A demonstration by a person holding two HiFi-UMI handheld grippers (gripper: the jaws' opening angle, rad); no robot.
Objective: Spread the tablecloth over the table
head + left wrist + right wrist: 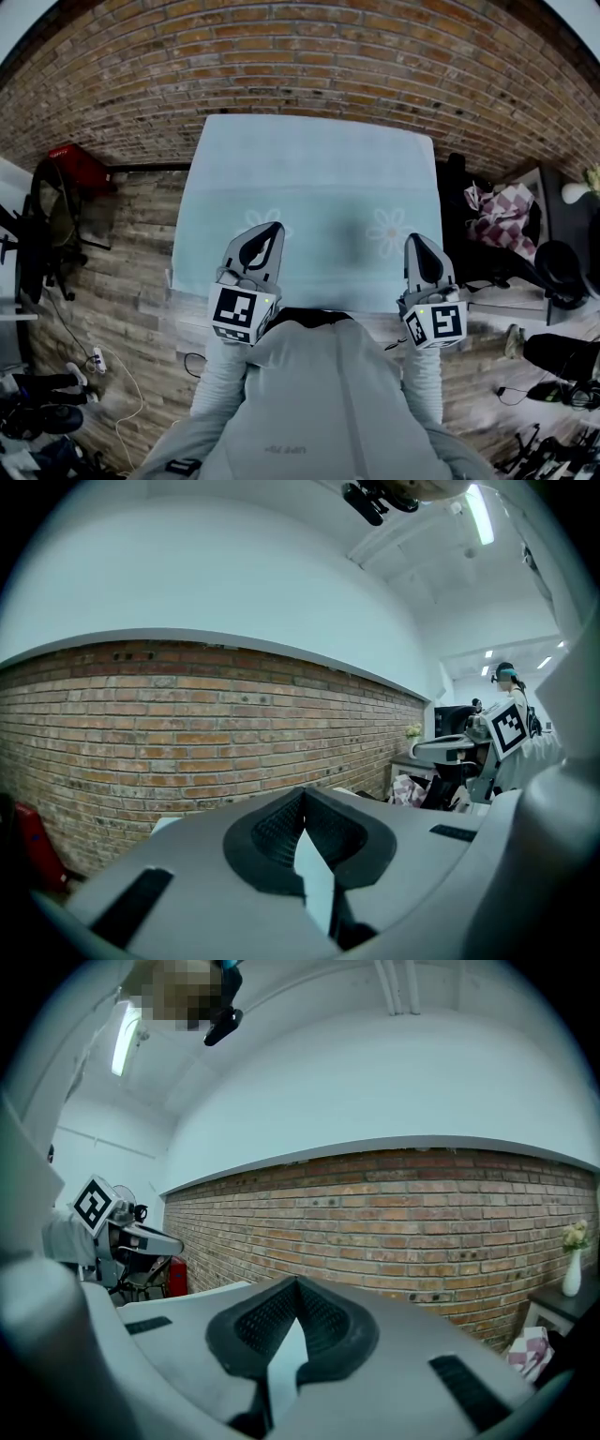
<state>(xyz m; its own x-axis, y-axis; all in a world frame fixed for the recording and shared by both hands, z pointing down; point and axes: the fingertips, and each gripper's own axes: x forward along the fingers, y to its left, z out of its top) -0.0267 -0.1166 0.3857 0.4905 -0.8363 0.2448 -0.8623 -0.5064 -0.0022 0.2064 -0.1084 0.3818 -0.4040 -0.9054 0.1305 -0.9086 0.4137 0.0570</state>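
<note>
Below the brick wall (pixel 309 56), I see the tablecloth (pixel 309 187) lying flat over the surface (pixel 192 319): pale blue, smooth, rectangular, with faint flower prints. At its near edge, the left gripper (pixel 272 229) and right gripper (pixel 414 240) each pinch thin cloth.

tablecloth (pixel 309 202) lies ahead of you, wall (pixel 309 56) behind it. your l gripper (pixel 270 232) is on its near-left edge, r gripper (pixel 417 242) on near-right, well apart. crate (pixel 80 167) on floor far left by wall, chair (pixel 52 230) just nearer you. fabric bundle (pixel 502 214) off to the right.
</note>
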